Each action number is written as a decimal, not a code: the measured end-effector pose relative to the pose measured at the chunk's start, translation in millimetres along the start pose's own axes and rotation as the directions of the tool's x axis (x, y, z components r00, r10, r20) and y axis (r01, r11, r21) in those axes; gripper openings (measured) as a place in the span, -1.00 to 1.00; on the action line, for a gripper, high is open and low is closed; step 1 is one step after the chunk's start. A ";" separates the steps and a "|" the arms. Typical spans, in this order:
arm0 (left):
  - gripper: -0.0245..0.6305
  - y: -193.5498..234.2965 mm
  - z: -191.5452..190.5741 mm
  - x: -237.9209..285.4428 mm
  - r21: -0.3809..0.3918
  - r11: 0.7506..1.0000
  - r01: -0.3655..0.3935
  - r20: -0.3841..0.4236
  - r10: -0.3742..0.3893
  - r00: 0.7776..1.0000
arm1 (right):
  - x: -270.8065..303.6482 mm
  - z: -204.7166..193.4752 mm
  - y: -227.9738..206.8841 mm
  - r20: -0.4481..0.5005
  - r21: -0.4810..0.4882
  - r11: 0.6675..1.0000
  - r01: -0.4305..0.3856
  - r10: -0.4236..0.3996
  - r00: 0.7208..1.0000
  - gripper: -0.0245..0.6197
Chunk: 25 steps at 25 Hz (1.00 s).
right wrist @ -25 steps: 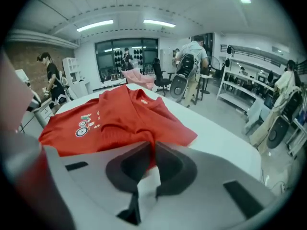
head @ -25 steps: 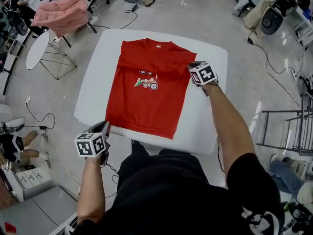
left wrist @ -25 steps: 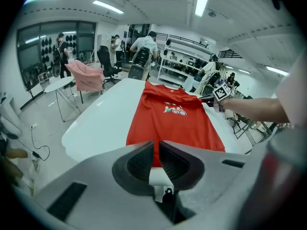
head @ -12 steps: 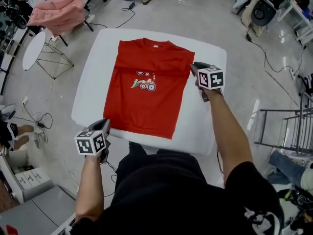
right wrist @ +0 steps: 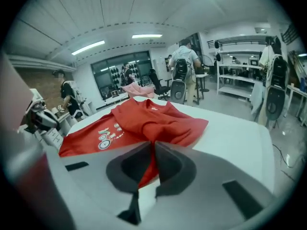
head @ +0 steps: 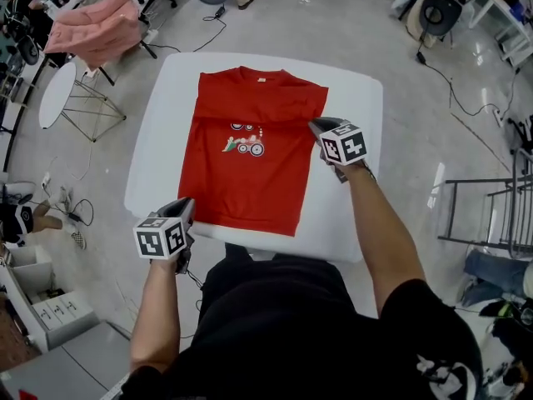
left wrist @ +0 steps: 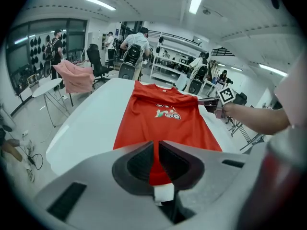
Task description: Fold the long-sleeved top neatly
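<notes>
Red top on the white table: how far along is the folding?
Done: the red top lies flat with its sleeves folded in. In hand: the right gripper has just closed on its right edge, and the left gripper pinches the near hem corner. Left: body folds, none visible.

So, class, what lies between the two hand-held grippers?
The top, spread on the table; the head view shows it.
</notes>
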<state>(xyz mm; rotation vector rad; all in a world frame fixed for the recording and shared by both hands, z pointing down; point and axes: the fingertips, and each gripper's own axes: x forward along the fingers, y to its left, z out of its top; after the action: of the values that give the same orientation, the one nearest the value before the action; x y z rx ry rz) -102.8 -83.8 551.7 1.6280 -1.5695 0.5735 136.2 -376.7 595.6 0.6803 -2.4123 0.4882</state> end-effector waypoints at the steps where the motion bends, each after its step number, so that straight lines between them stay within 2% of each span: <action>1: -0.82 0.5 -2.2 -0.4 -0.001 1.000 0.000 -0.002 0.000 1.000 | -2.7 -4.5 0.4 -0.025 -0.018 0.999 -0.030 0.029 0.999 -0.85; 3: -0.82 3.8 -7.6 0.1 -0.008 1.000 -0.002 -0.008 0.002 1.000 | -2.3 -17.5 -3.2 -0.112 -0.079 0.995 -0.057 0.048 0.993 -0.85; 5: -0.82 7.4 -15.1 0.7 -0.021 1.000 -0.004 -0.019 0.003 1.000 | 4.1 -30.8 -6.9 -0.190 -0.159 0.986 -0.049 0.018 0.982 -0.85; 6: -0.82 8.8 -19.7 0.5 -0.025 1.000 -0.006 -0.025 0.005 1.000 | 7.3 -34.4 -7.7 -0.199 -0.182 0.983 -0.038 0.001 0.980 -0.84; 9: -0.82 14.4 -29.0 -2.1 -0.020 0.999 -0.026 -0.034 0.025 0.999 | 8.5 -35.8 -8.5 -0.167 -0.174 0.985 0.006 -0.036 0.985 -0.78; 12: -0.82 28.7 -33.8 -10.9 -0.027 0.998 -0.063 -0.026 0.062 0.998 | -4.9 -36.9 -4.6 -0.140 -0.152 0.987 0.052 -0.073 0.987 -0.56; 16: -0.82 52.2 -30.7 -19.1 -0.021 0.995 -0.096 0.005 0.096 0.995 | -43.0 -39.2 16.3 -0.080 -0.058 0.995 0.079 -0.084 0.993 -0.54; 19: -0.82 62.7 -23.3 -13.6 0.020 0.997 -0.079 0.008 0.079 0.997 | -74.3 -41.0 44.2 -0.045 -0.058 0.995 0.077 -0.080 0.996 -0.56; 22: -0.82 70.6 -16.8 -4.8 0.068 0.997 -0.026 0.010 0.026 1.000 | -93.5 -49.9 80.1 -0.028 -0.080 0.993 0.085 -0.087 0.996 -0.59; 25: -0.82 69.9 -13.3 4.6 0.195 0.980 0.034 -0.012 -0.032 0.999 | -102.2 -63.1 118.6 -0.030 -0.091 0.991 0.099 -0.102 0.994 -0.61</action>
<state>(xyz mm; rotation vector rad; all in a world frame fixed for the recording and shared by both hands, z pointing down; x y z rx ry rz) -167.5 -71.0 578.8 1.7910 -1.5156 0.7355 167.9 -215.0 559.1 0.7436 -2.3392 0.3458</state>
